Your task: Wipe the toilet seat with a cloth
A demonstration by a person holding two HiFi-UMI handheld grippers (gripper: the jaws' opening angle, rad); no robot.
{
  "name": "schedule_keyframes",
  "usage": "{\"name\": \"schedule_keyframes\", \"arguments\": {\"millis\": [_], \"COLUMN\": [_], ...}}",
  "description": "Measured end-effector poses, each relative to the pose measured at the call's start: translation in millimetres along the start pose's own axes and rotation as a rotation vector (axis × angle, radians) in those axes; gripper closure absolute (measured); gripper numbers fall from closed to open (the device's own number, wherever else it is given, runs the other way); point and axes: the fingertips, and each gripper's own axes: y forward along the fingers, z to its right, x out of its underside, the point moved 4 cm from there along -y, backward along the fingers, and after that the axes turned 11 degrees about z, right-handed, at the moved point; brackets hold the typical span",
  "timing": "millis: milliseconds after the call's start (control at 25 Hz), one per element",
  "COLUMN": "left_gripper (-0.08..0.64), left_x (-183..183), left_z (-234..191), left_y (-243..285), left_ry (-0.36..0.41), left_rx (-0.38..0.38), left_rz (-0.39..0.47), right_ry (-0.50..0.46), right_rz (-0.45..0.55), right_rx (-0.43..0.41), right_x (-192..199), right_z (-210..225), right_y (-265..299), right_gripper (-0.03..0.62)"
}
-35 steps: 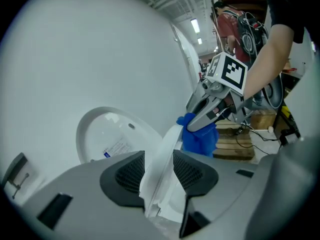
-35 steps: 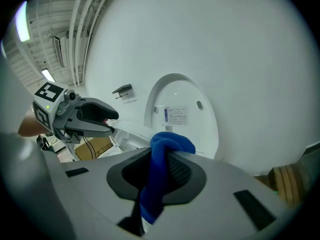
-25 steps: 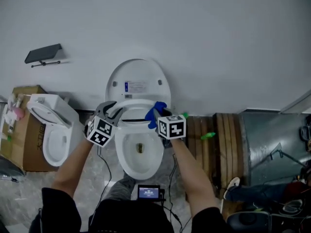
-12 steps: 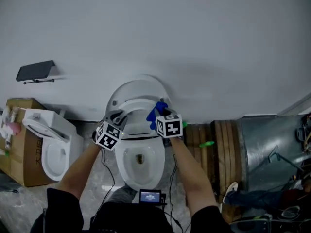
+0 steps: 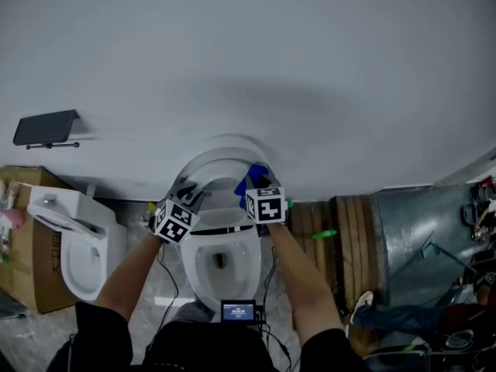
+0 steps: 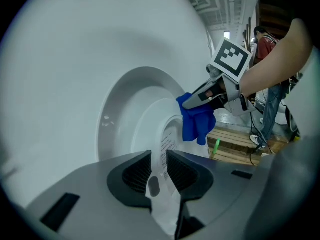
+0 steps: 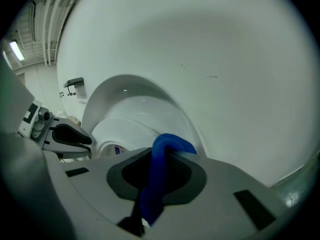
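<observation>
Head view, count: two toilets, the toilet [image 5: 192, 270] under both grippers and a second toilet [image 5: 107, 242] well left of the left gripper [image 5: 188, 191]; one blue cloth [image 5: 246, 183] at the right gripper [image 5: 257, 183].
Head view, hidden: both grippers' jaw tips are hard to make out.
Head view, room: the wall [image 5: 310, 68] is just beyond both grippers; a wooden pallet [image 5: 310, 219] lies right of the right gripper.
Left gripper view: the jaws, just been closing, clamp the toilet seat [image 6: 160, 186].
Right gripper view: the jaws pinch the cloth.

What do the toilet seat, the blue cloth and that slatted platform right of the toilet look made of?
The toilet seat: probably hard plastic, glossy white; thin edge, soft highlights. The blue cloth: soft textile, maybe microfibre; matte, hangs in limp folds. The platform: seemingly bare wood; brown parallel slats.
</observation>
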Motion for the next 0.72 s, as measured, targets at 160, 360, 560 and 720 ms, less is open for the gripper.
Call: {"name": "schedule_keyframes", "arguments": {"millis": [160, 360, 560, 720], "left_gripper": [0.462, 0.462, 0.462, 0.463], "left_x": [6.0, 5.4, 3.5, 1.2], "left_z": [-3.2, -4.6, 4.5, 18.8], "left_y": [0.6, -12.5, -36.7, -49.1], "left_ry": [-0.037, -0.053, -0.067, -0.081], "left_rx": [-0.018, -0.078, -0.167, -0.249], "left_rz": [-0.005, -0.025, -0.05, -0.063], "right_ry": [-0.072, -0.122, -0.169, -0.217], "right_rz": [0.028, 0.027, 0.001, -0.001], "right_rx": [-0.048, -0.125, -0.21, -0.289], "right_x": [-7.4, -20.2, -24.6, -25.6], "right_z": [-17.1, -31.5, -37.9, -44.0], "right_y": [7.6, 16.8, 18.6, 21.9], "right_gripper": [0.532, 0.532, 0.532, 0.532]}}
